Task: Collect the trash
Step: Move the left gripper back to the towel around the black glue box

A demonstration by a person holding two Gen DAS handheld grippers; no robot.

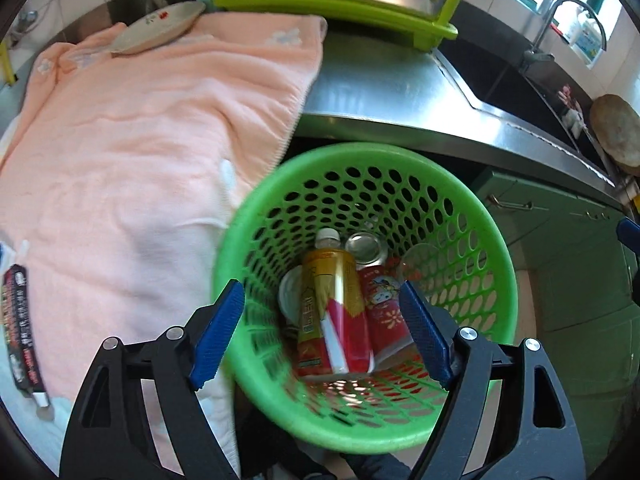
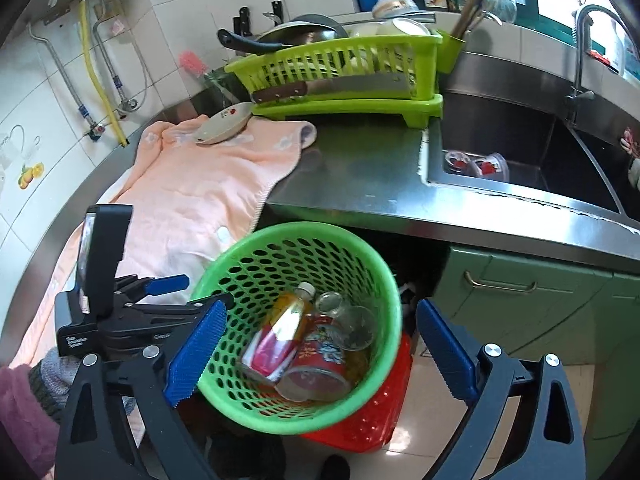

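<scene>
A round green perforated basket (image 1: 360, 151) (image 2: 288, 233) stands below the counter's edge. In it lie a yellow-and-red bottle (image 1: 332, 300) (image 2: 280, 328) with a white cap, a red printed can (image 1: 384, 308) (image 2: 320, 356), a silver-topped can (image 1: 364, 246) and a clear plastic cup (image 2: 356, 328). My left gripper (image 1: 322, 334) hangs open over the basket's left rim with nothing between its blue pads; the right wrist view shows my left gripper (image 2: 200, 291) at the basket's left side. My right gripper (image 2: 320, 352) stands wide open above the basket, empty. A dark snack wrapper (image 1: 22, 328) lies on the towel at far left.
A pink towel (image 1: 152, 128) (image 2: 200, 184) covers the steel counter (image 1: 384, 88), with a plate (image 1: 160, 26) on its far end. Behind are a lime dish rack (image 2: 340, 68) with a cleaver, and a sink (image 2: 520, 148) with a tap at right. A red basket (image 2: 372, 420) sits under the green one. Green cabinets (image 2: 520, 304) are below.
</scene>
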